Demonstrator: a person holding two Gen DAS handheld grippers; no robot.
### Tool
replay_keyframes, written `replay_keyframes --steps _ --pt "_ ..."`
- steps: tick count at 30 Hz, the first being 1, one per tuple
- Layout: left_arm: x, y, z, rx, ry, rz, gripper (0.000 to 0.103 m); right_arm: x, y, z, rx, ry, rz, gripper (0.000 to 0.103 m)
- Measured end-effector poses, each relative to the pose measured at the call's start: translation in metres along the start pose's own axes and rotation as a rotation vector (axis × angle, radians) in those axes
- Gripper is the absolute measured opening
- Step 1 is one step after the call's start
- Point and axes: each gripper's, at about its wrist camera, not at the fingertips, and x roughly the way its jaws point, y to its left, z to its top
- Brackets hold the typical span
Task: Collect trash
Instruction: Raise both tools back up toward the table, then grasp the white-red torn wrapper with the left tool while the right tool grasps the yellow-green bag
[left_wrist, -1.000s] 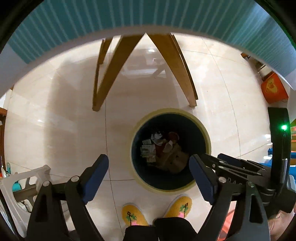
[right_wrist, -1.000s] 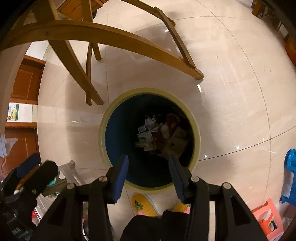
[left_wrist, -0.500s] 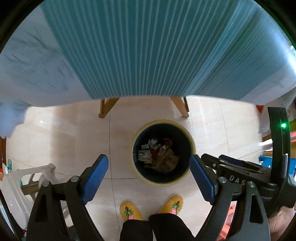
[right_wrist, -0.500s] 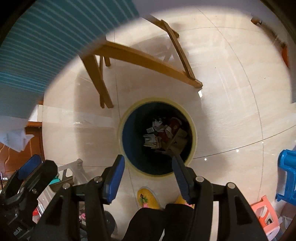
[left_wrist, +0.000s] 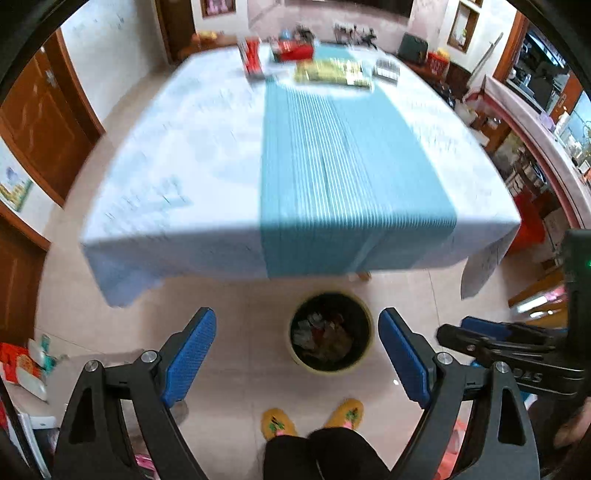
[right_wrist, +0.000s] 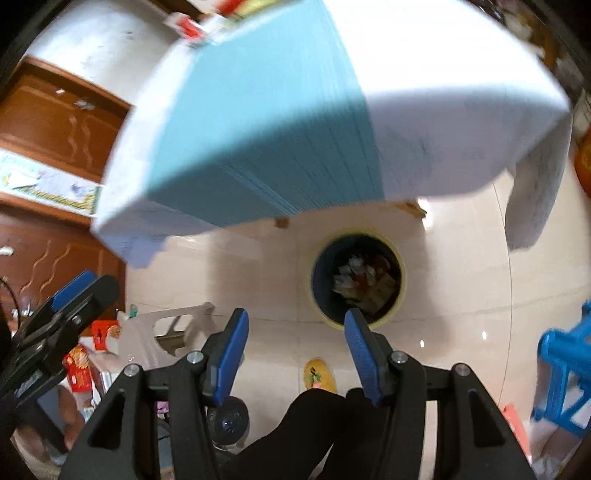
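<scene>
1. The left gripper (left_wrist: 297, 354) hangs above the tiled floor (left_wrist: 236, 332) with its jaws wide apart and nothing between the blue pads (left_wrist: 190, 360).
2. The right gripper (right_wrist: 295, 354) also has its jaws apart, somewhat less wide, and holds nothing.
3. The trash bin (left_wrist: 365, 354), round with a pale yellow rim and a dark inside, stands on the floor just in front of the desk's near edge; from the right wrist it shows at (right_wrist: 400, 291), partly behind the right-hand pad.
4. Inside the bin lies the trash (left_wrist: 321, 334): crumpled paper, a brownish cardboard-like piece and something red, all blurred.
5. The desk (left_wrist: 184, 155) is covered by a white cloth with a striped teal runner (left_wrist: 332, 177) down its middle.
6. At the desk's far end stand red boxes (left_wrist: 253, 59) and a flat green-yellow package (left_wrist: 332, 72); motion blur hides what they are.
7. Two yellow slippers (left_wrist: 277, 422) stand on the floor near the bin, below the left gripper.
8. In the left wrist view, the right gripper shows at the right edge (left_wrist: 495, 341).
9. A blue plastic stool (right_wrist: 565, 373) stands at the right edge of the right wrist view, well apart from the bin.
</scene>
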Motion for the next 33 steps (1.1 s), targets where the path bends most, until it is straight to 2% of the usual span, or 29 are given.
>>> replay_keyframes --steps 5,11,16,20,25,29,33 --pt "-0.057 0.004 0.029 -0.029 -0.090 0.013 0.088 -0.059 0.027 0.017 -0.096 -0.100 0.030 0.054" --pt "-0.125 -0.004 0.072 -0.028 -0.242 0.037 0.088 -0.121 0.050 0.042 -0.182 -0.225 0.056 0.055" --pt "-0.154 -0.007 0.094 -0.044 -0.313 0.065 0.088 -0.155 0.063 0.059 -0.253 -0.290 0.064 0.055" --pt "-0.162 -0.008 0.109 -0.074 -0.327 0.097 0.088 -0.174 0.077 0.074 -0.306 -0.344 0.069 0.055" --pt "-0.154 0.000 0.130 -0.097 -0.291 0.127 0.088 -0.187 0.085 0.093 -0.331 -0.393 0.078 0.056" --pt "-0.140 0.008 0.147 -0.090 -0.272 0.127 0.088 -0.186 0.090 0.114 -0.321 -0.395 0.080 0.056" --pt "-0.111 0.026 0.179 -0.074 -0.242 0.097 0.088 -0.172 0.092 0.140 -0.280 -0.370 0.079 0.057"
